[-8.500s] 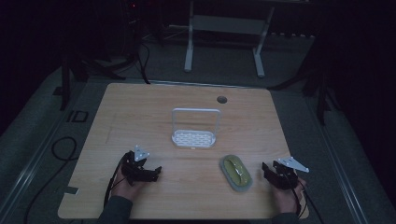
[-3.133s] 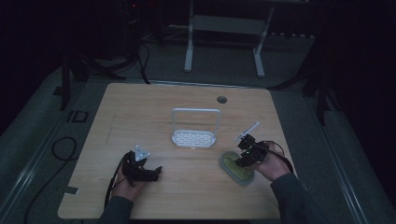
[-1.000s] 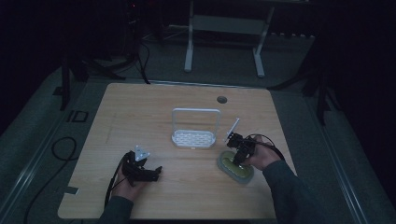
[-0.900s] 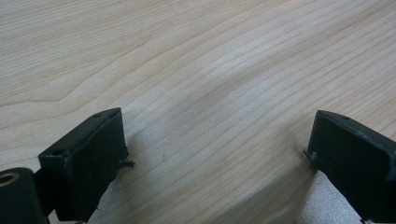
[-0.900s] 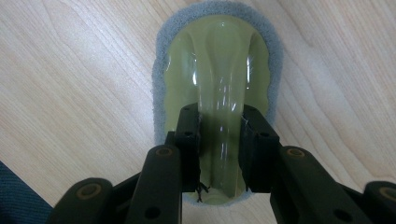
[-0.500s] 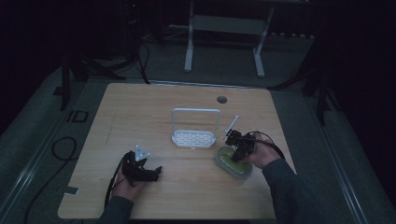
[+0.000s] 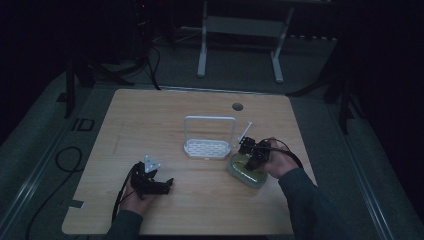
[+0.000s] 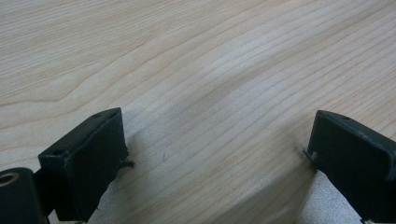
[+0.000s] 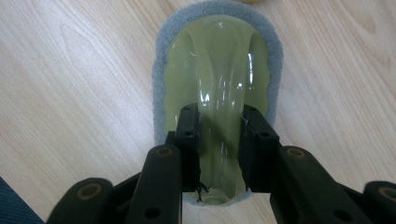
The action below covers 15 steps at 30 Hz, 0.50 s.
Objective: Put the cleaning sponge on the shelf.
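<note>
Gripping the scrubber [image 9: 217,74], right gripper [image 9: 219,149] hides its handle's near end

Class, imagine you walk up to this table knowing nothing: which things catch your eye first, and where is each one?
First, the right gripper, its jaws closed on the raised handle of a yellow-green scrubber with a grey sponge base, lying near the table's right front. Next, a white rack with a tall looped frame stands at the table's centre. The left gripper rests open on bare wood at the left front.
</note>
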{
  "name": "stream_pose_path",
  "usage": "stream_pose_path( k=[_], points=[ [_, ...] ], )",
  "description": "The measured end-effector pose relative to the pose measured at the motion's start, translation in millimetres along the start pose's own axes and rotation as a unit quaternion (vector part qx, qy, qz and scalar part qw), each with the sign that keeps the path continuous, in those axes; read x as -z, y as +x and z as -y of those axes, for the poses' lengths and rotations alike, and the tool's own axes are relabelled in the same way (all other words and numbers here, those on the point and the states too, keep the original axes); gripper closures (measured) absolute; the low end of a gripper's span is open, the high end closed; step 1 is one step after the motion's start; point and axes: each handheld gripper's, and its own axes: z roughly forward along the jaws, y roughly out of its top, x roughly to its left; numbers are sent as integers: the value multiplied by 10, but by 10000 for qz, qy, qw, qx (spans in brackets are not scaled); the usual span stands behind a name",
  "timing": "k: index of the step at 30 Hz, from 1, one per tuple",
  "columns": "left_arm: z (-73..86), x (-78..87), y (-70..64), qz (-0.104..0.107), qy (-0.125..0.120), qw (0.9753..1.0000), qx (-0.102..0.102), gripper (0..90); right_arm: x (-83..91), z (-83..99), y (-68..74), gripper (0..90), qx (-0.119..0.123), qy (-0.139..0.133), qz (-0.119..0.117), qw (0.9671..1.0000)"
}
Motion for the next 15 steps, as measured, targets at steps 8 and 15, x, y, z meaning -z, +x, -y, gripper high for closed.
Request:
stream_pose_path(
  k=[8,15],
  points=[
    [0,0,0,1,0,10000,2,46,54,-61,25,718,167,-133,176,9996],
    [0,0,0,1,0,10000,2,46,66,-134,66,718,293,-146,277,9991]
  ],
)
